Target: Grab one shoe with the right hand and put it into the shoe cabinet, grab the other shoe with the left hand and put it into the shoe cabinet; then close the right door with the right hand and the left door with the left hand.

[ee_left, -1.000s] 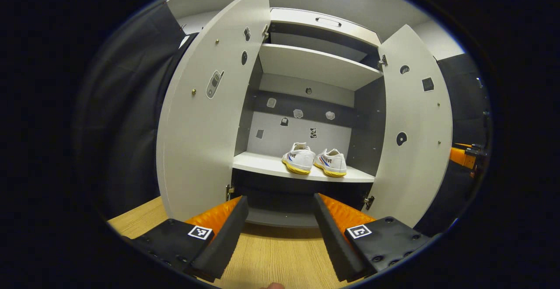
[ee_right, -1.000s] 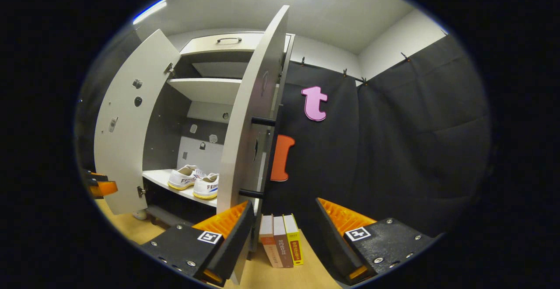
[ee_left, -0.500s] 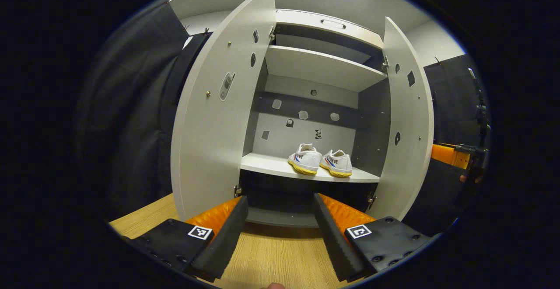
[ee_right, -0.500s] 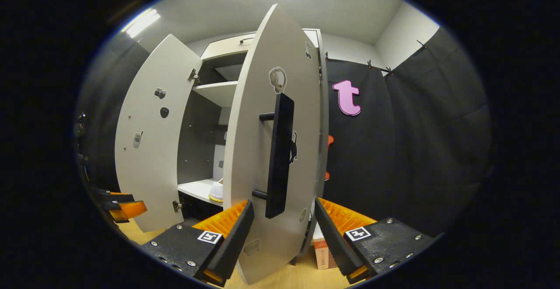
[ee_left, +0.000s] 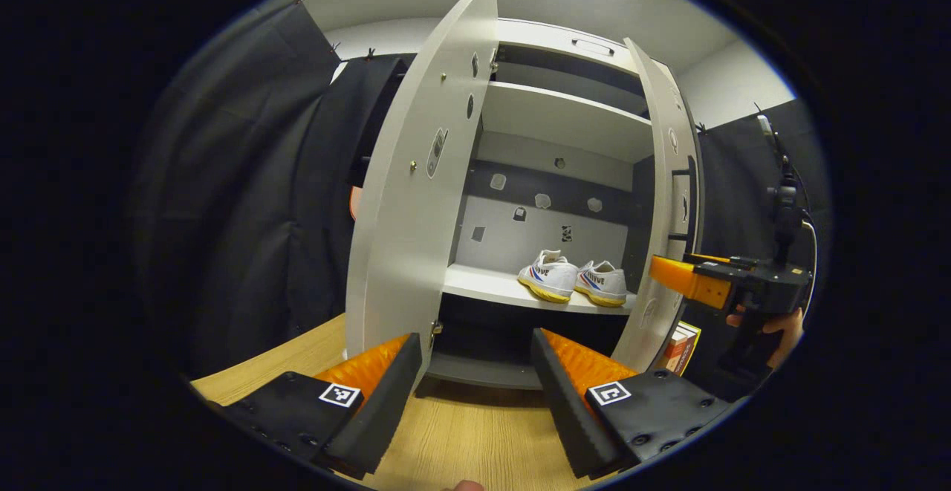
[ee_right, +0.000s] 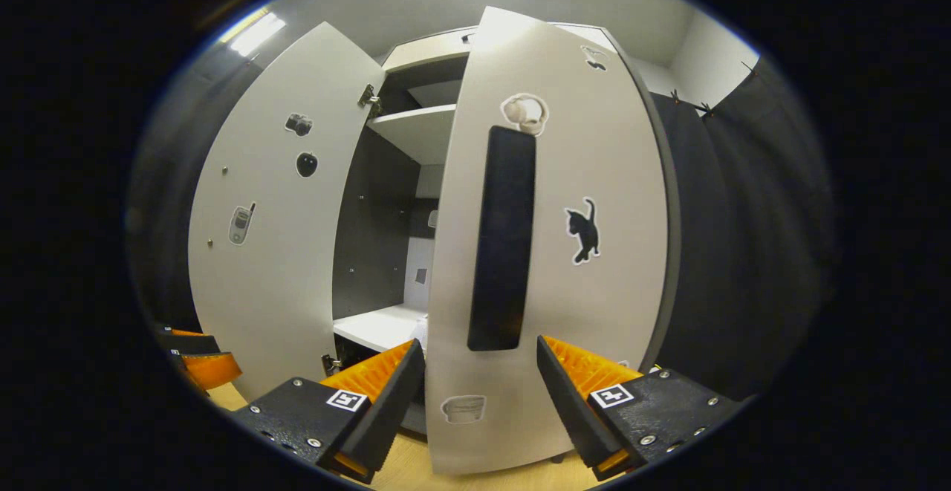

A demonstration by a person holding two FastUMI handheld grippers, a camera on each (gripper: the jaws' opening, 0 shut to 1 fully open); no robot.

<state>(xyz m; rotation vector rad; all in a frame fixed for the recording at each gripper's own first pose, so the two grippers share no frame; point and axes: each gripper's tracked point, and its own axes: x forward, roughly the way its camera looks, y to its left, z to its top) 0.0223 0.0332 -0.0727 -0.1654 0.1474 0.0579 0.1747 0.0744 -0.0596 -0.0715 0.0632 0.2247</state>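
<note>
Swinging further toward closed than a moment ago, the pale grey right cabinet door (ee_right: 550, 268) is now showing its outer face with the long black bar handle (ee_right: 504, 238) to the right gripper (ee_right: 479, 394), whose fingers are standing released on either side of the door's lower part without pressing it. Across in the left gripper view, the left gripper (ee_left: 475, 387) is hovering over the light wooden floor (ee_left: 475, 439), fingers spread and holding nothing, facing the pale grey left door (ee_left: 416, 201), which is standing wide open. Both white canvas shoes with yellow soles (ee_left: 576, 283) are sitting side by side on the white lower shelf (ee_left: 490, 287) inside the grey shoe cabinet (ee_left: 565, 112)
</note>
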